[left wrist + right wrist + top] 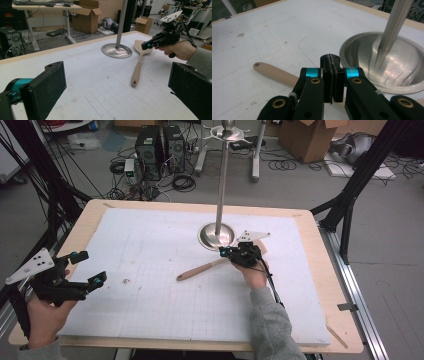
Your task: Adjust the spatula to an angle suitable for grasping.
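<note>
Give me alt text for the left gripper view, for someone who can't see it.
The left hand-held gripper, jaws wide open, hovers over a white gridded mat. Beyond lie a wooden spatula and a metal stand, with the right hand-held gripper over the spatula's blade.

Glossy metal stand base [387, 65]; matt wooden spatula [138, 65].

A wooden spatula [200, 269] lies beside a metal stand [217, 234] on the white mat [150, 295].
</note>
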A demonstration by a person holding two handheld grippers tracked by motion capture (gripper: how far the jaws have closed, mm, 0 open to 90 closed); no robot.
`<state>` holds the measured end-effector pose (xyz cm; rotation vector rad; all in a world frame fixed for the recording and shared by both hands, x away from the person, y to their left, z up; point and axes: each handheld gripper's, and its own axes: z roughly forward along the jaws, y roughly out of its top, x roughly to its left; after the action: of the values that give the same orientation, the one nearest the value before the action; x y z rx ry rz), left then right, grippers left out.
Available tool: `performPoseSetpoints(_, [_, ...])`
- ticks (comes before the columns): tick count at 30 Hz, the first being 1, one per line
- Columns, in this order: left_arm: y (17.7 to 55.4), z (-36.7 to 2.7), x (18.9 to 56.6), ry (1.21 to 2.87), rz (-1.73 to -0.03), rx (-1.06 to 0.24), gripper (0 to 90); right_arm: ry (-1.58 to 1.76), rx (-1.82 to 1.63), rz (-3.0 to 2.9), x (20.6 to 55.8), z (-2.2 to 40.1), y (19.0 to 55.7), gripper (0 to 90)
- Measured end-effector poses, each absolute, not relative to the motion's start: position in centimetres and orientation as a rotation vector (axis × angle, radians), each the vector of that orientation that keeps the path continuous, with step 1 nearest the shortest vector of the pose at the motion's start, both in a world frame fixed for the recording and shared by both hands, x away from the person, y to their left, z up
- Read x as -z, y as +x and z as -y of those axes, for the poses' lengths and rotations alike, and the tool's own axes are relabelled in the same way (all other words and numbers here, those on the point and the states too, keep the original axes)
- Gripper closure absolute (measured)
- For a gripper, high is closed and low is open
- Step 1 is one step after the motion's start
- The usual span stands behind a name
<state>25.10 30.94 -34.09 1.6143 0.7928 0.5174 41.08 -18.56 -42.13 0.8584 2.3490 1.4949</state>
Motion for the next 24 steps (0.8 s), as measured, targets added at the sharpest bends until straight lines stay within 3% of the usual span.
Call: performPoseSetpoints(24, [25.4, -30.8, 34.7, 1.628, -0.805, -0.500, 1.8, 0.995, -1.297, -2.405, 44.5, 17.1, 43.3, 89.9])
